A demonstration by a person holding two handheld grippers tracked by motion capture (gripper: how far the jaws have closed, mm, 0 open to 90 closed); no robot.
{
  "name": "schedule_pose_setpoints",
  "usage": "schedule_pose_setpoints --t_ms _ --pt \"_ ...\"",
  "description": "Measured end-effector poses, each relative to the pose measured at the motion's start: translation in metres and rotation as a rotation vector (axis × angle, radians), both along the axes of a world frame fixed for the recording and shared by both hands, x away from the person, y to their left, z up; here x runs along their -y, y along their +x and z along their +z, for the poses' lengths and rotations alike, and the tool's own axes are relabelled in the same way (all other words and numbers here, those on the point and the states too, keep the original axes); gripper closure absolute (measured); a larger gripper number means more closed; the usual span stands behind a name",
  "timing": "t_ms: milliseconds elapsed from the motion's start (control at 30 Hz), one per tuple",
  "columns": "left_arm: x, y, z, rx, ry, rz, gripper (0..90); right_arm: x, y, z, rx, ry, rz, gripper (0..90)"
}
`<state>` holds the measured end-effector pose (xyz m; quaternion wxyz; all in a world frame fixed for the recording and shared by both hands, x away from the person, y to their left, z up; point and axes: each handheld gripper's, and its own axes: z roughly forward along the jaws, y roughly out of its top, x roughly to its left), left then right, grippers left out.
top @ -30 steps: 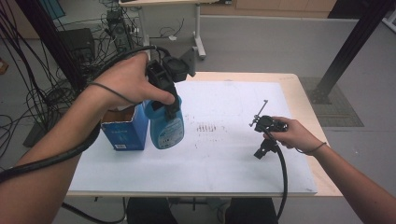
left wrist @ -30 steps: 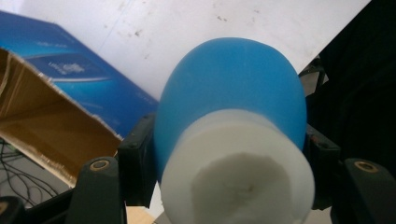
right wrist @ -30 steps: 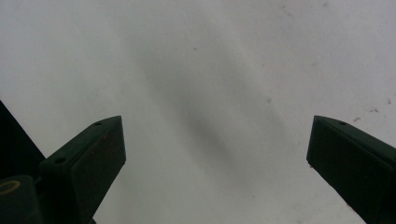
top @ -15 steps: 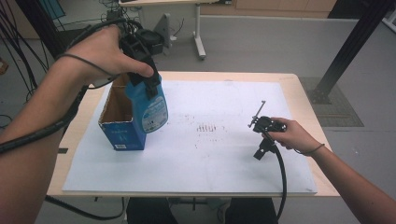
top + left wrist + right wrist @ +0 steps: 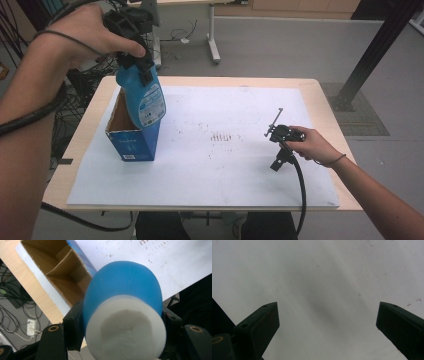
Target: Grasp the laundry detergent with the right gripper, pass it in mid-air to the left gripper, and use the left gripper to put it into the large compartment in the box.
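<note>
My left gripper (image 5: 136, 64) is shut on the neck of a blue bottle (image 5: 143, 102) with a label, held high at the table's left. The bottle hangs tilted, its base over the open top of a blue cardboard box (image 5: 132, 145). In the left gripper view the bottle (image 5: 125, 287) and its white cap (image 5: 125, 335) sit clamped between the jaws, with the box's brown inside (image 5: 57, 272) beyond. My right gripper (image 5: 280, 131) rests on the white sheet (image 5: 225, 175) at the right, held by a hand. In the right gripper view that gripper (image 5: 327, 325) is open, with bare sheet between its jaws.
The white sheet covers most of the wooden table (image 5: 320, 90) and carries faint reddish specks (image 5: 222, 136) near its middle. A black cable (image 5: 301, 190) trails from the right gripper over the front edge. Cables and equipment stand on the floor (image 5: 85, 80) left of the table.
My left gripper has lifted the blue bottle from beside the box up and to the left, so it now hangs over the box's open top. The right gripper has stayed put.
</note>
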<state>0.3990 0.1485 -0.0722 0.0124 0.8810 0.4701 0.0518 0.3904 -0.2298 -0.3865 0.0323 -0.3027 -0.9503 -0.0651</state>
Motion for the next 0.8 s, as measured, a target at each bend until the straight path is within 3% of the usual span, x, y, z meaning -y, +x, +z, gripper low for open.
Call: schedule_pose_setpoints --t_ms 300,567,800 --pt "-0.022 0.019 0.002 -0.014 0.002 0.101 36.8 0.003 0.001 0.0 0.011 0.017 -0.002 4.9" --pt "-0.032 0.028 0.002 -0.021 -0.012 0.161 36.9 0.002 0.001 0.0 0.018 0.015 0.001 5.0" --pt "-0.038 0.036 -0.001 -0.019 0.012 0.235 36.9 0.0 0.002 -0.001 0.018 0.019 0.006 5.0"
